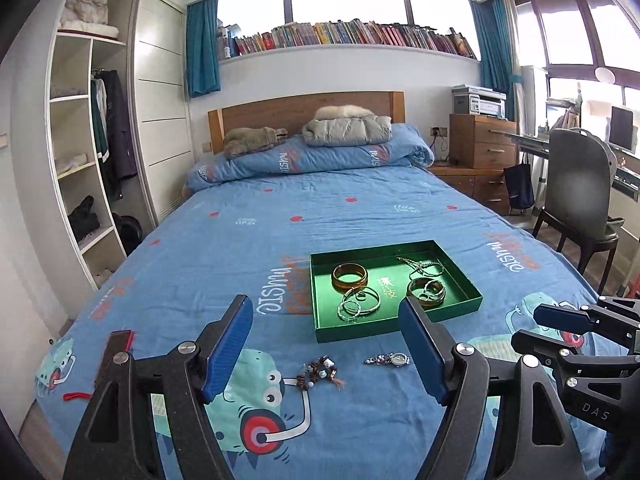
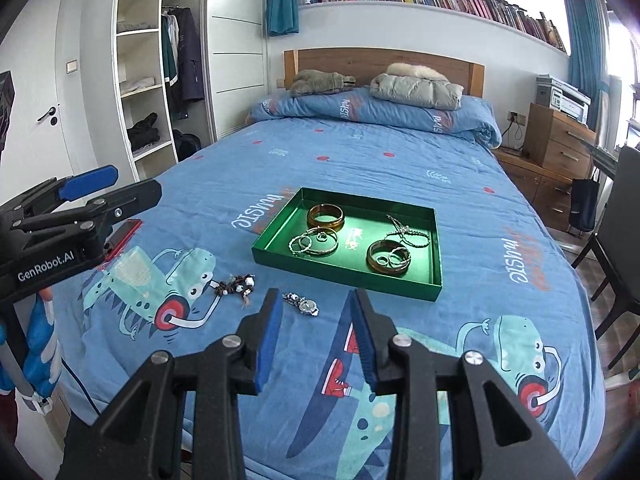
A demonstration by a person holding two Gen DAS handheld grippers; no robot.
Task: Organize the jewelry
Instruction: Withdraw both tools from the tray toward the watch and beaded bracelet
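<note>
A green tray [image 1: 400,326] [image 2: 344,280] lies on the blue bedspread. It holds an amber bangle [image 1: 349,289] [image 2: 325,224], a second amber bangle [image 1: 424,302] [image 2: 386,271] with rings inside it, silver bangles [image 1: 347,312] [image 2: 316,250] and a chain necklace [image 1: 422,266] [image 2: 406,232]. In front of the tray, a silver watch [image 1: 388,359] [image 2: 302,304] and a beaded bracelet [image 1: 320,374] [image 2: 236,284] lie on the bedspread. My left gripper [image 1: 326,304] [image 2: 88,188] hovers open and empty. My right gripper [image 2: 315,296] [image 1: 560,320] is open too, above and short of the watch.
A red flat object [image 1: 120,342] [image 2: 124,236] lies at the bed's left edge. A folded quilt [image 1: 312,160] and clothes sit at the headboard. A chair [image 1: 576,188] and wooden drawers [image 1: 480,148] stand to the right, an open wardrobe [image 1: 92,140] to the left.
</note>
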